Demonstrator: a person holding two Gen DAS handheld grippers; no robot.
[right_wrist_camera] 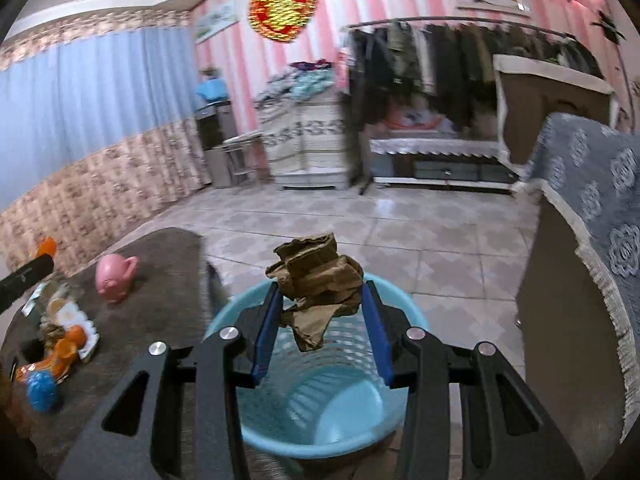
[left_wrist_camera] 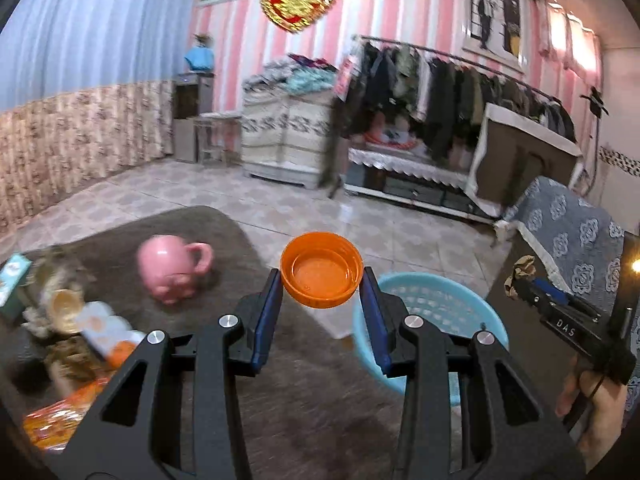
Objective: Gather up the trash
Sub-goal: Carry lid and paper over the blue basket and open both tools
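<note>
My left gripper is shut on an orange bottle cap and holds it in the air above the brown rug, just left of the light blue basket. My right gripper is shut on a crumpled brown paper and holds it over the open mouth of the same blue basket. The right gripper with the paper also shows at the right of the left wrist view. The basket's inside looks bare.
A pink mug lies on its side on the brown rug. A pile of wrappers, cartons and orange packaging lies at the rug's left, also in the right wrist view with a blue ball. A patterned covered seat stands right.
</note>
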